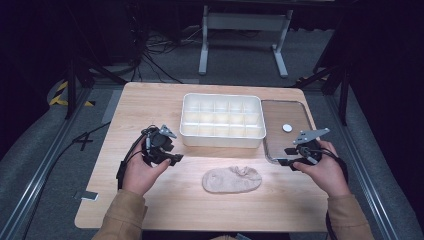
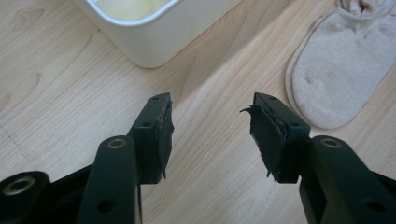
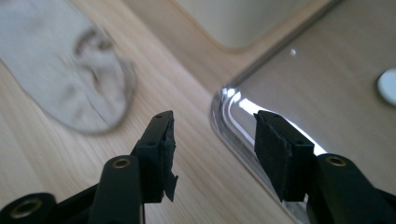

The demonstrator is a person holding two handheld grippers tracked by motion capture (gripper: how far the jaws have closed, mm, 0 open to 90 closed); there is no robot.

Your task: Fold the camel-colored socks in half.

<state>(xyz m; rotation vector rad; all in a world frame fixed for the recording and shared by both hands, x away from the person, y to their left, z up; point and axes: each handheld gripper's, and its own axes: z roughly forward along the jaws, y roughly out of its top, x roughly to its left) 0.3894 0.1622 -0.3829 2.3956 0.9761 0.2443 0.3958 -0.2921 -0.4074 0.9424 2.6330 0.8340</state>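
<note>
While nothing is held, the left gripper (image 1: 170, 152) is kept with jaws wide apart over bare wood, the white plastic compartment box (image 2: 140, 35) ahead of them. A beige fabric sock (image 1: 232, 179) lies between both grippers. The right gripper (image 1: 290, 157), jaws likewise spread, straddles the clear plastic lid's (image 3: 243, 116) rim.

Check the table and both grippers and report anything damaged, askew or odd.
The rubber pads on the left gripper look frayed, with torn edges curling away from the jaws; the right gripper has a ragged flap on one pad too. The sock lies flat, and the divided box sits square.
</note>
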